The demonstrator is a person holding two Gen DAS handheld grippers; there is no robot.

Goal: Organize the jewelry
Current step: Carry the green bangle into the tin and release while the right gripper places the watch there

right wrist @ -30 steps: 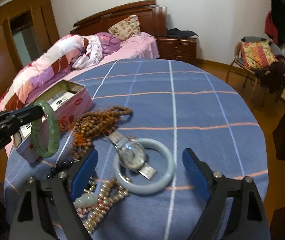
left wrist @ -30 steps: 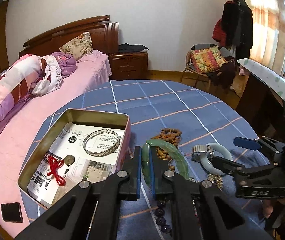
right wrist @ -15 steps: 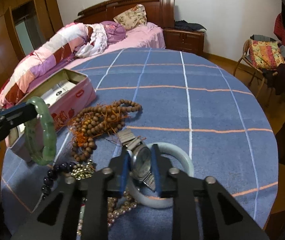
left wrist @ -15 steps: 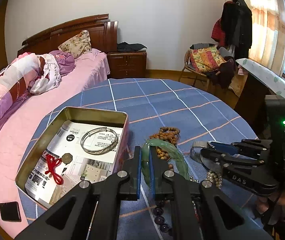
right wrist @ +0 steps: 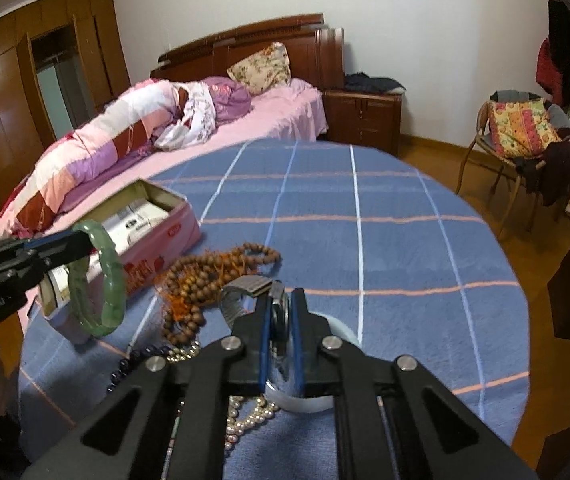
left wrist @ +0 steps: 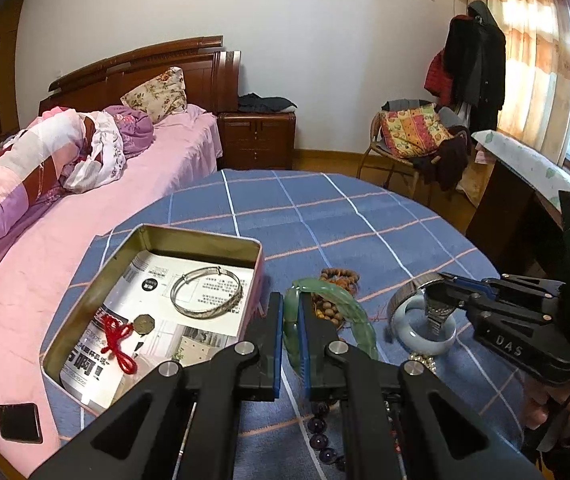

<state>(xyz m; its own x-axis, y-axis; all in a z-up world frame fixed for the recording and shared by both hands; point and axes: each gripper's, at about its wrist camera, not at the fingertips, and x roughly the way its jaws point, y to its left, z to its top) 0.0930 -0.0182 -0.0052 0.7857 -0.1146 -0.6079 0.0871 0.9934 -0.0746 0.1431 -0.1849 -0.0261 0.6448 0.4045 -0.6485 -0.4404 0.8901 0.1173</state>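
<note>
Green jade bangle [left wrist: 327,312] sits pinched between the blue pads of the left gripper [left wrist: 290,334] at the bottom centre of the left wrist view, held up just beside the tin's right wall. Over at the lower right of that view the right gripper [left wrist: 443,290] is closing, already clamped on the silver wristwatch [left wrist: 431,304], which hangs over the pale jade bangle [left wrist: 425,328] lying on the blue checked tablecloth [left wrist: 325,216]. Also waiting on the cloth: a pearl strand [right wrist: 249,416] at the bottom of the right wrist view, dark purple beads [left wrist: 319,436], and the brown wooden bead strands [right wrist: 213,276] a bit further up. Next, at centre left, the open tin [left wrist: 201,236] already holds a silver bangle [left wrist: 206,292], a small coin-like charm [left wrist: 143,324] and a red knotted cord [left wrist: 117,342] on a printed leaflet, so I'd say it's under halfway done. Only writing I can make out is "DAS" on the right gripper's body; the leaflet print is too small to read.
</note>
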